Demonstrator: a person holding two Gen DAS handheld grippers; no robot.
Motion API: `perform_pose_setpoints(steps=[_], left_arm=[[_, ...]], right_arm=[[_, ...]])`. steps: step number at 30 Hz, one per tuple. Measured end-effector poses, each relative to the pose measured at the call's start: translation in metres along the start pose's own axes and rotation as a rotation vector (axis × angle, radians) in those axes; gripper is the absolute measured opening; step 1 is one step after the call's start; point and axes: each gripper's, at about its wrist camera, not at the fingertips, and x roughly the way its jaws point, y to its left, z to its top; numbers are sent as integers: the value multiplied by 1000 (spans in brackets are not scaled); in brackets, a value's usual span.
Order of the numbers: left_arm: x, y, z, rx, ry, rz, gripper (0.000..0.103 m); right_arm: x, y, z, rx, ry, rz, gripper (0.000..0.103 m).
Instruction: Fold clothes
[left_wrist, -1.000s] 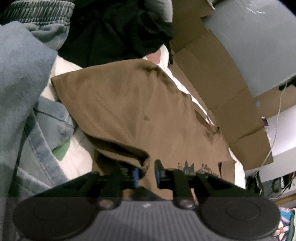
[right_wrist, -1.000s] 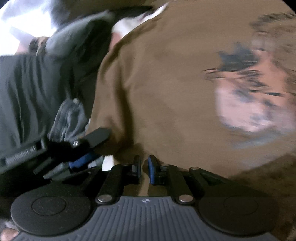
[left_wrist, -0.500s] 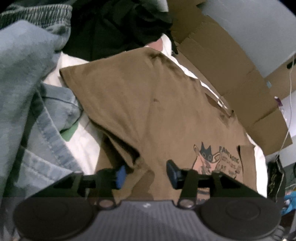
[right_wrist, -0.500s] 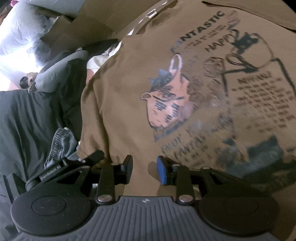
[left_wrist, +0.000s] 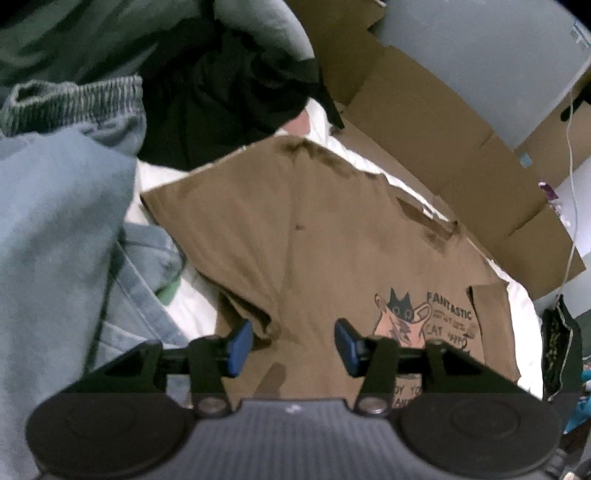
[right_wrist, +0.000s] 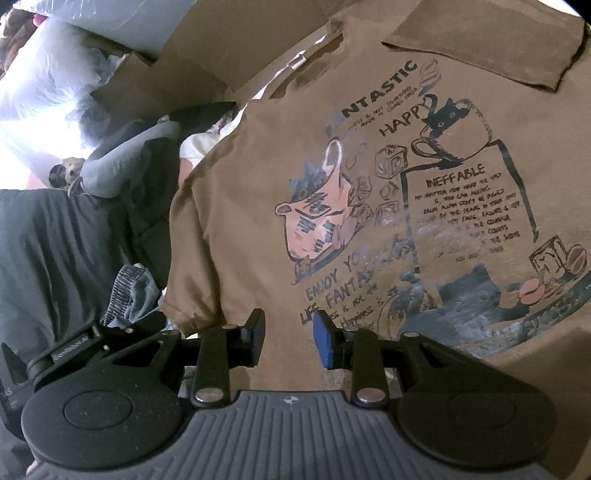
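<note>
A brown T-shirt (left_wrist: 332, 229) with a cat-and-coffee print lies flat, print up, on a white bed cover (left_wrist: 192, 295). My left gripper (left_wrist: 291, 347) hovers open over its lower part, beside a tucked-under fold (left_wrist: 258, 317) of the hem; nothing sits between the blue pads. In the right wrist view the same T-shirt (right_wrist: 258, 155) fills the frame, one sleeve (right_wrist: 480, 48) folded inward at the top. My right gripper (right_wrist: 288, 343) stands open just above the cloth near the left sleeve (right_wrist: 192, 258), holding nothing.
A pale blue sweatshirt (left_wrist: 55, 229) and jeans (left_wrist: 140, 295) are heaped to the left of the shirt, and black clothes (left_wrist: 229, 99) lie behind it. Flattened cardboard (left_wrist: 443, 140) leans on the grey wall. Dark garments (right_wrist: 55, 240) lie beside the shirt in the right wrist view.
Both pairs of jaws have gone from nearly shut to open. The left gripper has lifted off the hem fold. The right gripper has drawn back across the shirt, so the whole print shows.
</note>
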Motion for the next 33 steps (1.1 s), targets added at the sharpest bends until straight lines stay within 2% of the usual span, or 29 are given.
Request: perform_pose_setpoints(steps=[9,16,19,26,33], left_arm=[[-21,7,29,43,-27,64,52],[-34,28,56,-21,-52,90,52],[-38,33,70,-15,-59,119,51],[-39,29,100,41,-62,162,51],[-26,19,141,101,-17,170,51]], right_arm=[[-13,-4,-1,23,-32,5,34],[-28,0,-1,24,-62,-3,34],[-32,2,-4,41,-72,3,34],[-30,5,-12,27,-69,-5,34],[-31,11,-15,-23,-70,-18,34]])
